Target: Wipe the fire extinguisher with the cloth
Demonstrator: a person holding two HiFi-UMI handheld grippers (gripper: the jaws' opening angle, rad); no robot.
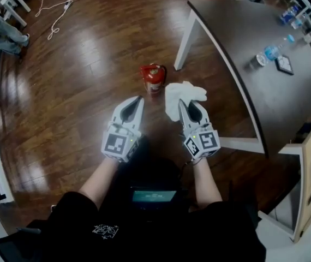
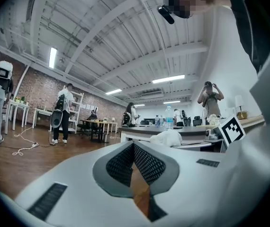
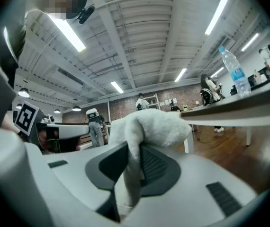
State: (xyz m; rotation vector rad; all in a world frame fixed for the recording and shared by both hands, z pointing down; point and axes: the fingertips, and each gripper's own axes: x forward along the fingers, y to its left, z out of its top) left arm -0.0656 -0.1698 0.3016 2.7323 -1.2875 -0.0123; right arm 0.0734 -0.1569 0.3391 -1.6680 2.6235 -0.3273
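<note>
- The right claw (image 1: 181,102) is clamped on a white cloth (image 1: 184,95), which bunches above the tips and hangs down between the jaws.
- The left claw (image 1: 139,99) has its jaws closed tip to tip, with nothing between them.
- The 2 claws hover side by side, apart, over the floor (image 1: 73,102), which is glossy dark wood.
- The red fire extinguisher (image 1: 153,78) sits on that floor just beyond the claws, beside the cloth's left edge.
- To the right is a dark worktop (image 1: 237,42) on white legs, carrying a water bottle (image 1: 268,53).
- A white cord (image 1: 57,15) lies on the floor far left.
- The room has a white beamed ceiling (image 2: 125,46) with strip lights, a brick wall and people standing.
</note>
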